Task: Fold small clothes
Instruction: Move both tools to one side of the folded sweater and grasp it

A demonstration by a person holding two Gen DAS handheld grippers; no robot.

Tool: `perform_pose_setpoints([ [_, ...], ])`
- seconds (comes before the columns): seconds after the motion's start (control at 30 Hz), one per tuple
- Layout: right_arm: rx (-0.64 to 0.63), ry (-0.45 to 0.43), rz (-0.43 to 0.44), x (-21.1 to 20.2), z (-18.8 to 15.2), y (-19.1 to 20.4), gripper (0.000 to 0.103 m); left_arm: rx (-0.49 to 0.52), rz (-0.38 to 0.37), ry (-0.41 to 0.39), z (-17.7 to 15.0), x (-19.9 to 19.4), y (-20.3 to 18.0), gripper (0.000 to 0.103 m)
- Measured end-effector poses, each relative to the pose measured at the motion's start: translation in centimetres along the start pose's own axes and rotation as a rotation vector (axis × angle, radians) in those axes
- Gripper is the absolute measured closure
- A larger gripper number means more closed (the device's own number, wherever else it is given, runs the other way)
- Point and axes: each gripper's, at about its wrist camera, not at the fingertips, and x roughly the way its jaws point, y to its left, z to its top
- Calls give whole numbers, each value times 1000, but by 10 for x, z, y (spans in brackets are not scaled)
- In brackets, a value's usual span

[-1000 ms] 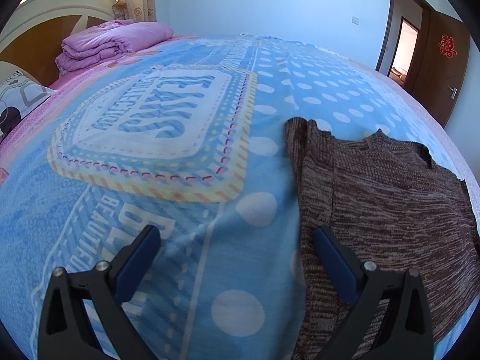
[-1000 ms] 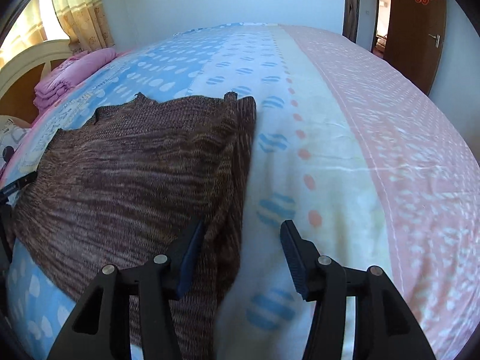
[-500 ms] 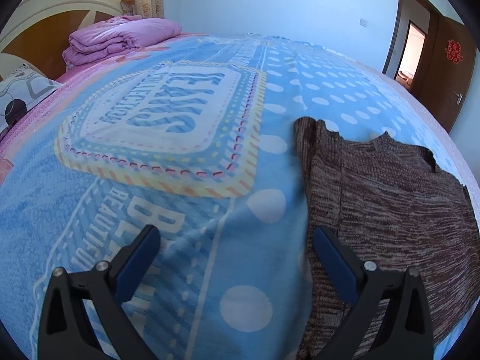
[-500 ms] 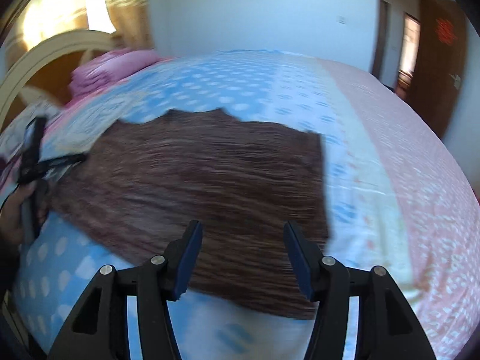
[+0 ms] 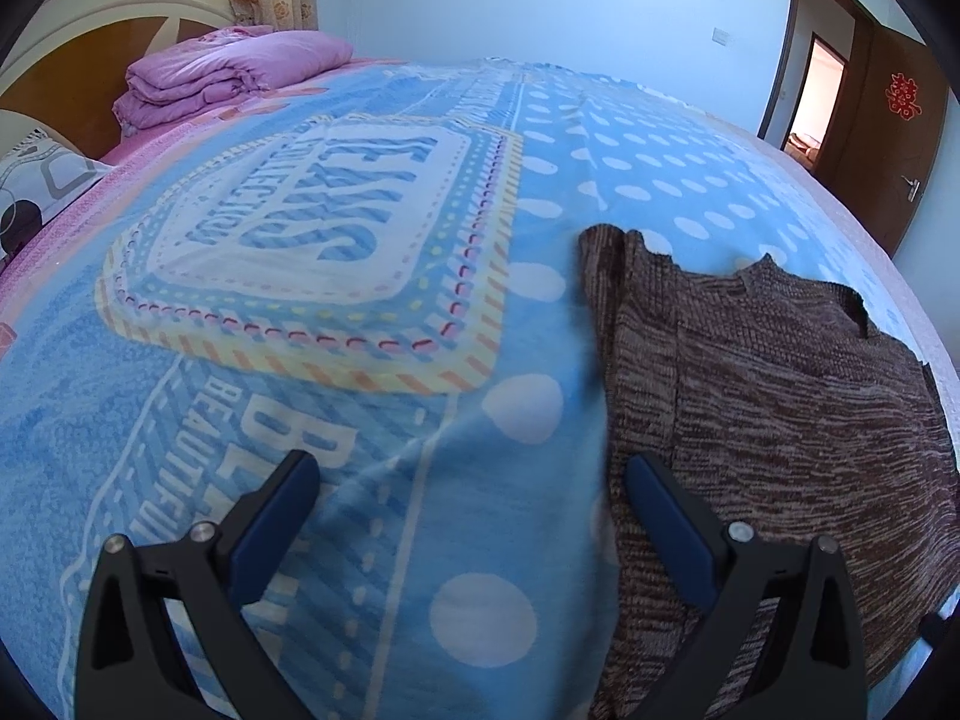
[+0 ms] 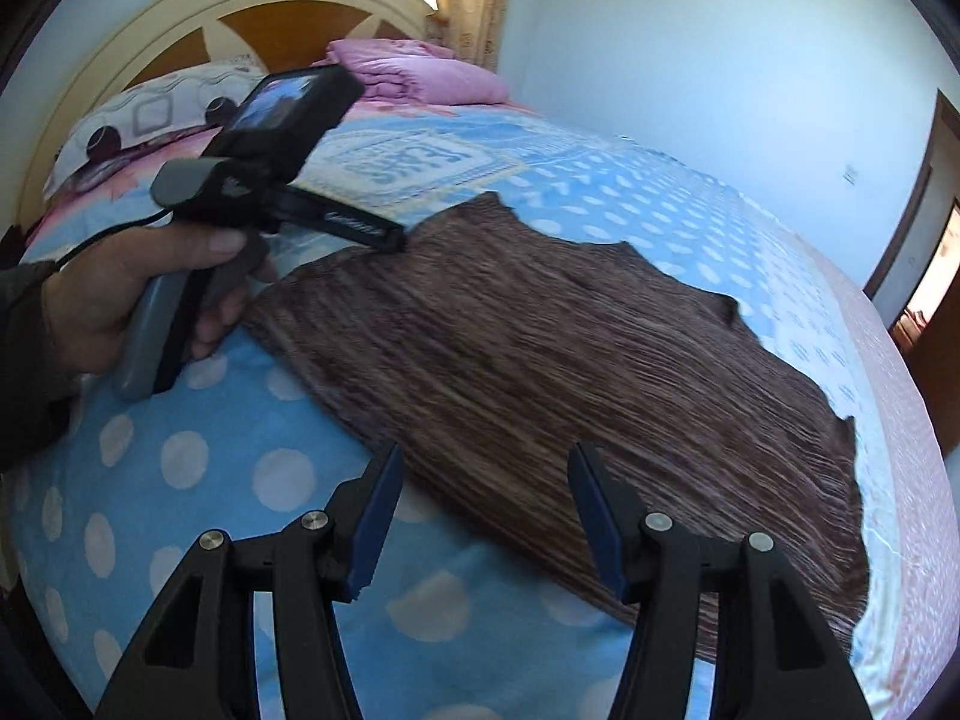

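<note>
**Grippers hovering over the sweater**

The right gripper [image 6: 480,516] is hanging released, grasping nothing, above the near edge of the brown knit sweater [image 6: 540,360] lying flat on the bed [image 5: 300,420]. The left gripper [image 5: 474,516] is gaping empty beside the sweater's left edge.

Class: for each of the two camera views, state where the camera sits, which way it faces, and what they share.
Left wrist: on the left claw, facing the headboard; only open fingers show.
Right wrist: on the right claw, facing across the bed; a hand holding the left claw shows.
Shared: brown sweater, pink quilt, bedspread.
</note>
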Motion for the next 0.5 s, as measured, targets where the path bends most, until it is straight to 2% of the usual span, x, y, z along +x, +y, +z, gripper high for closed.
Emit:
perform_pose_setpoints([
  [0.2,-93,-6,11,18,8,31,45,58,-90,14,7,3,-5,0],
  [0.37,-187,-16,-35,29,15,55,45,107,-185,22,20,11,-11,0],
  [0.5,-227,-17,-68,38,23,67,45,117,-231,6,28,16,-16,0],
])
